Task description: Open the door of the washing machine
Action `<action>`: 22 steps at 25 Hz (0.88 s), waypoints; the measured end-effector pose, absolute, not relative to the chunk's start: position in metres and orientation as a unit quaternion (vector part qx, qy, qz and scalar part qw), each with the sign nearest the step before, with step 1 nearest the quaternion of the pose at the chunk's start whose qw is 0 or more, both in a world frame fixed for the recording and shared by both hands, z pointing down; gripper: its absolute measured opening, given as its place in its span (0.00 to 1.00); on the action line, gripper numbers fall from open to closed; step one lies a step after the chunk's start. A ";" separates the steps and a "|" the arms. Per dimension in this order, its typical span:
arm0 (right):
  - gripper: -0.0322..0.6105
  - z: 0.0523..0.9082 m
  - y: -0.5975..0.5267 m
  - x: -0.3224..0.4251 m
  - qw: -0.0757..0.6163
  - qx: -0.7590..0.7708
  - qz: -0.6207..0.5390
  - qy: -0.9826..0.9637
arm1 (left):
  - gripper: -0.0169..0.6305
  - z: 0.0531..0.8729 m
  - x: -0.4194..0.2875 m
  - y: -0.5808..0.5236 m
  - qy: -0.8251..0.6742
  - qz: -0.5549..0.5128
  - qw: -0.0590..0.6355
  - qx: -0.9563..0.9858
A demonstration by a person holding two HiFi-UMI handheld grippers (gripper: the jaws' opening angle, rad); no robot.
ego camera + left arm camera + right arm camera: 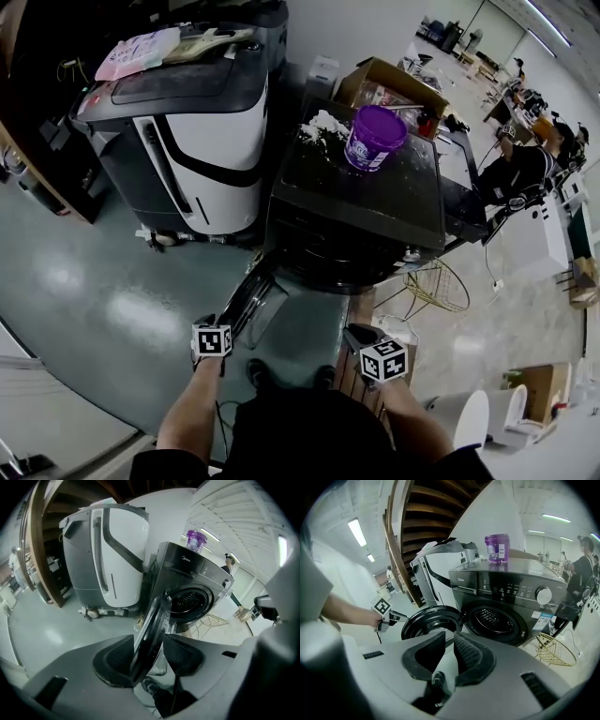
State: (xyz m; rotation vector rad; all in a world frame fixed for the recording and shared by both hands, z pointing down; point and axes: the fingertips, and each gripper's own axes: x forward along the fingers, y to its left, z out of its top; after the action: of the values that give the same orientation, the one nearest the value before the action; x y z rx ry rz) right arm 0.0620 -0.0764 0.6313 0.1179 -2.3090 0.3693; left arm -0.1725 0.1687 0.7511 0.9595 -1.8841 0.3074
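Left tongs (149,641) clamp the rim of the door (158,611), swung wide from the washing machine (197,581) ahead to bare the drum (190,601); right tongs (450,638), nearly shut, hang empty alongside.

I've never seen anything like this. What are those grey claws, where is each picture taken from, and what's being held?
There is no robot: a person holds a two-jaw gripper in each hand. One picture comes from a camera on the person's head, looking down; the other two come from cameras riding on the grippers. The left gripper is clamped on the rim of the open round door of the washing machine. The right gripper holds nothing, its jaws nearly together. A purple tub stands on top of the machine.
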 end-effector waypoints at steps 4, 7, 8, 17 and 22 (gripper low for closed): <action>0.16 0.623 -0.089 0.065 0.381 0.031 0.145 -0.912 | 0.35 0.714 -0.172 0.165 -0.800 0.101 0.454 0.379; 0.15 0.612 -0.104 0.065 0.361 0.025 0.147 -0.921 | 0.35 0.686 -0.163 0.153 -0.814 0.086 0.430 0.380; 0.15 0.607 -0.110 0.066 0.354 0.023 0.146 -0.923 | 0.35 0.678 -0.158 0.146 -0.817 0.081 0.424 0.382; 0.12 0.569 -0.169 0.091 0.280 0.036 0.161 -0.946 | 0.33 0.608 -0.106 0.061 -0.827 0.055 0.364 0.425; 0.10 0.542 -0.191 0.108 0.236 0.042 0.153 -0.959 | 0.32 0.569 -0.075 0.011 -0.829 0.065 0.323 0.452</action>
State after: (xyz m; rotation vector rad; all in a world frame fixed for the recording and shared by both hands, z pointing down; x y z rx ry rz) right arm 0.1081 -0.1907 0.5423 0.1146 -2.6296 0.4184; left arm -0.0746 0.0108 0.5687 1.1874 -2.1756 0.1695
